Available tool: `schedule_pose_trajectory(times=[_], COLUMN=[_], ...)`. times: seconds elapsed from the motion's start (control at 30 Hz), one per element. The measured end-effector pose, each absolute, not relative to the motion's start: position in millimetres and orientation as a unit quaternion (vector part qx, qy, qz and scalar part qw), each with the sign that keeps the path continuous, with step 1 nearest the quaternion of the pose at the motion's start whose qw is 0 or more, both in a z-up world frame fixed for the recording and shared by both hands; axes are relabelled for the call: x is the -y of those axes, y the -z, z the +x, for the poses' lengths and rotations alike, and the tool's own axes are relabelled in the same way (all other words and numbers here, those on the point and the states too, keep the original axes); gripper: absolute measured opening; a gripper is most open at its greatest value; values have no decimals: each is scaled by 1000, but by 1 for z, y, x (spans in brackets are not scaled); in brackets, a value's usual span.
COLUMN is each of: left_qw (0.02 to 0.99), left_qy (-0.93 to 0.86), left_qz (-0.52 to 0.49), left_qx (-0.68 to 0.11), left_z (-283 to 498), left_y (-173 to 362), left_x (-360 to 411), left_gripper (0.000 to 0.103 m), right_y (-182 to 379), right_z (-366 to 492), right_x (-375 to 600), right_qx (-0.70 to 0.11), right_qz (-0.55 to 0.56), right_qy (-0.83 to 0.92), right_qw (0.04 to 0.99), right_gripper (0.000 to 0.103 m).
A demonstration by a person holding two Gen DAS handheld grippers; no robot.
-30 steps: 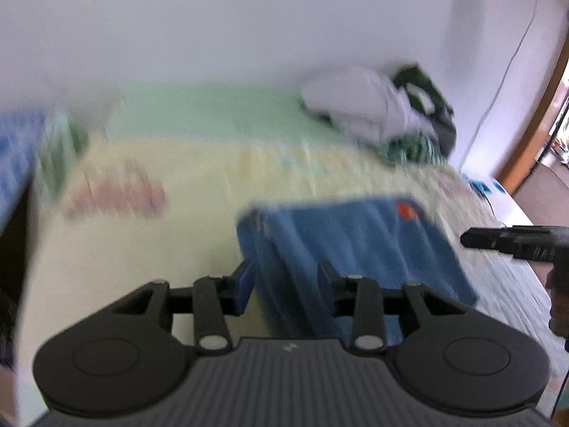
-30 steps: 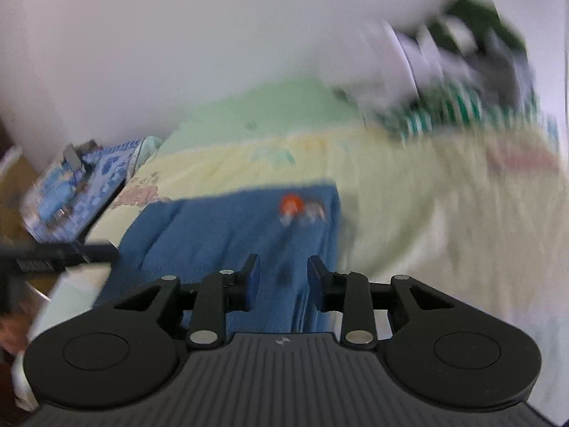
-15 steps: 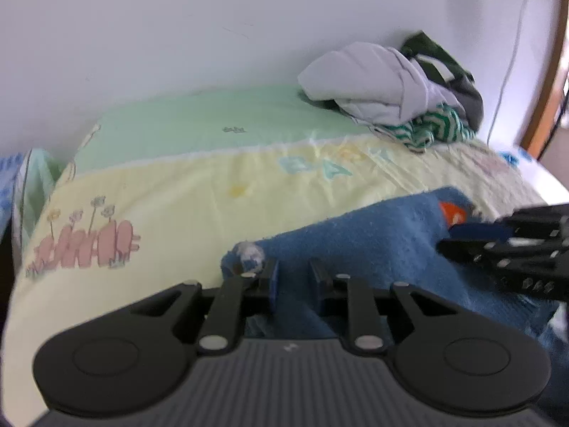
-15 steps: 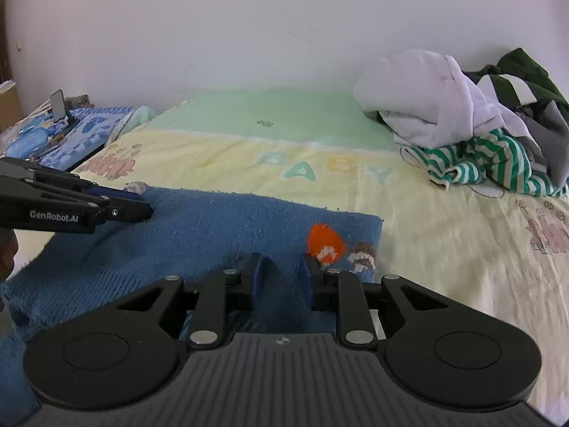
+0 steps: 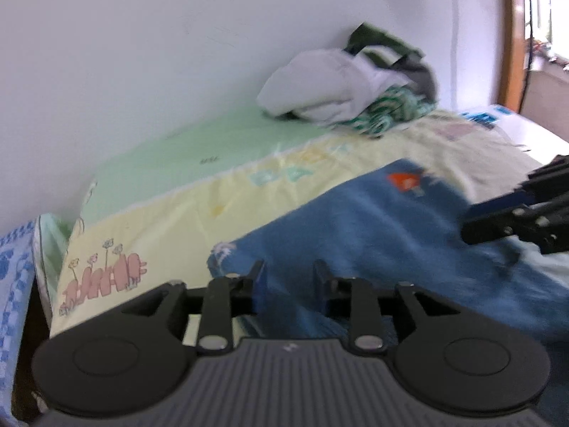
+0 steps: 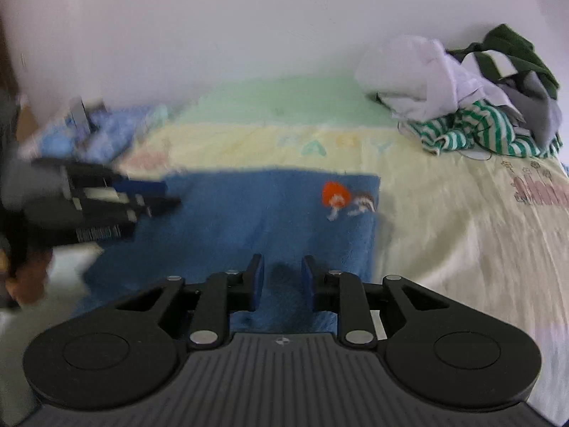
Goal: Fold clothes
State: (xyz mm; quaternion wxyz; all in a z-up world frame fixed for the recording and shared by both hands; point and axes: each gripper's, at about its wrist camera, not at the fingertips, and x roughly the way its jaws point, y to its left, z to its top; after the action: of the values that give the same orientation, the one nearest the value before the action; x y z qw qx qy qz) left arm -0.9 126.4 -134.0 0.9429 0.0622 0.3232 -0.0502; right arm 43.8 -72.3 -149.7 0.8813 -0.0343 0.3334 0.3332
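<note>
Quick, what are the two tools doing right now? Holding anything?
Left tool: jaws opening over the blue garment, not gripping it.
Right tool: open above the same garment, nothing held.

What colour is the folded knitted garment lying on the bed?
Blue knitted garment with an orange patch; clearest in the right wrist view.
</note>
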Motion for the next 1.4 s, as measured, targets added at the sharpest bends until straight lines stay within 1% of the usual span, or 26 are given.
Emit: schedule_pose_trajectory(times=[0.07, 0.2, 0.27, 0.33, 0.37, 0.43, 0.47, 0.5, 0.6, 0.67, 0.77, 0.87, 1.0, 1.1, 1.3, 1.37, 1.4], left_qw=[938, 932, 935, 933, 932, 932, 931, 929, 923, 918, 910, 902, 899, 899, 896, 898, 899], left_qy=[78, 108, 115, 123, 126, 128, 129, 128, 128, 125, 112, 96, 68, 37, -33, -45, -49], left_qz=[68, 92, 84, 80, 79, 82, 82, 78, 42, 16, -20, -43, -41, -57, -95, -99, -100], left_qx=[-330, -333, -326, -329, -331, -330, -332, -339, -361, -377, -399, -419, -431, -432, -432, -427, -425], left_z=[-15, -34, -34, -36, -38, -51, -57, -64, -96, -117, -146, -170, -191, -198, -205, -206, -206], left_y=[138, 156, 158, 152, 148, 142, 139, 137, 134, 133, 132, 133, 142, 148, 158, 160, 160], left_x=[-119, -109, -113, -116, -118, -122, -123, -123, -121, -119, -107, -90, -62, -50, -43, -40, -37], left_gripper=[49, 49, 49, 49, 47, 48, 52, 53, 54, 57, 58, 67, 70, 71, 71, 69, 66], right_y=[149, 170, 169, 158, 151, 141, 139, 136, 139, 143, 149, 157, 169, 174, 180, 182, 182], right_z=[31, 16, 11, 2, -6, -23, -32, -42, -62, -70, -76, -81, -78, -71, -69, -70, -70], right_x=[74, 66, 64, 74, 83, 99, 106, 113, 132, 143, 154, 159, 167, 176, 179, 179, 179], right_qx=[-340, -344, -344, -347, -342, -337, -338, -339, -364, -389, -414, -416, -424, -434, -428, -422, -419], right_qz=[-35, -55, -59, -41, -28, -26, -42, -58, -94, -97, -92, -98, -90, -47, -38, -36, -34], right_qy=[-323, -284, -268, -258, -255, -243, -232, -221, -217, -229, -255, -276, -288, -311, -353, -362, -365], right_qw=[883, 893, 898, 901, 904, 909, 911, 913, 901, 887, 869, 861, 854, 844, 831, 830, 831], right_gripper=[25, 26, 26, 26, 26, 31, 33, 35, 37, 40, 40, 42, 45, 45, 45, 46, 46])
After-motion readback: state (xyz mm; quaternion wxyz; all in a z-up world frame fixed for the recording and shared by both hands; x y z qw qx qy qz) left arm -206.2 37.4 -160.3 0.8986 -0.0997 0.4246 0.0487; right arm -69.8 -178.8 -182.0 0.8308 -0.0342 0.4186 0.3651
